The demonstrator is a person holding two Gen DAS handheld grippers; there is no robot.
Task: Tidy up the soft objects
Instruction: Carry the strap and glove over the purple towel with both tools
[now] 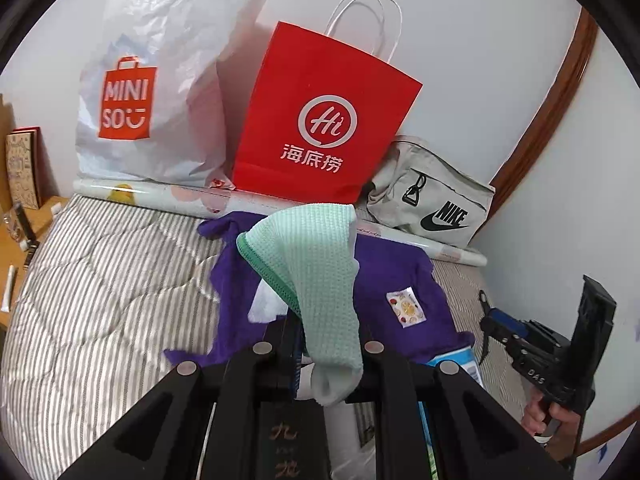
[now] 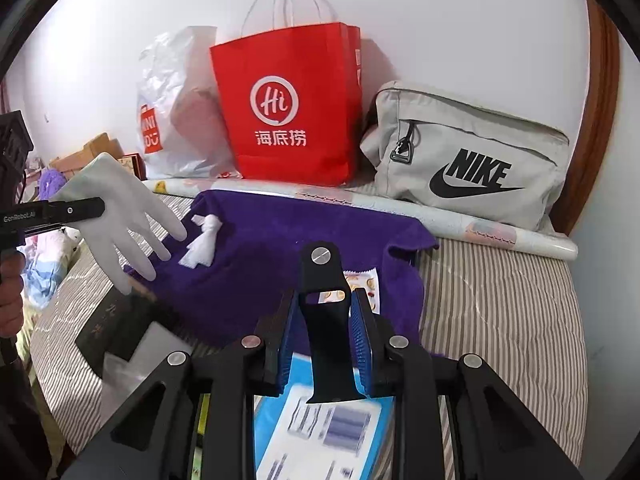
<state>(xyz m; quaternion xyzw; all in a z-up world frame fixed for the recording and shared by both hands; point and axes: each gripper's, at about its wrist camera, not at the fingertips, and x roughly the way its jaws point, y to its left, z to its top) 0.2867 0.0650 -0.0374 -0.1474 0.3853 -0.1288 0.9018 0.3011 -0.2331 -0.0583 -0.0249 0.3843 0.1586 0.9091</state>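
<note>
My left gripper (image 1: 320, 344) is shut on a pale mint-and-white glove (image 1: 316, 280), which drapes over its fingers. In the right wrist view the same glove (image 2: 120, 216) hangs at the left with its fingers spread, clamped in the left gripper (image 2: 76, 210). My right gripper (image 2: 324, 320) is shut on a black strap (image 2: 326, 344) with a metal stud, standing upright between the blue pads. In the left wrist view the right gripper (image 1: 496, 332) shows at the far right. Below both lies a purple towel (image 2: 260, 264) on the bed, with a small knotted white cloth (image 2: 202, 240) on it.
A white MINISO bag (image 1: 160, 80), a red paper bag (image 1: 320, 120) and a grey Nike bag (image 2: 472, 152) stand against the wall behind a paper roll (image 2: 460, 220). A snack packet (image 1: 406, 306), a blue-white packet (image 2: 332, 420) and a black box (image 2: 108, 320) lie on the striped quilt (image 2: 500, 320).
</note>
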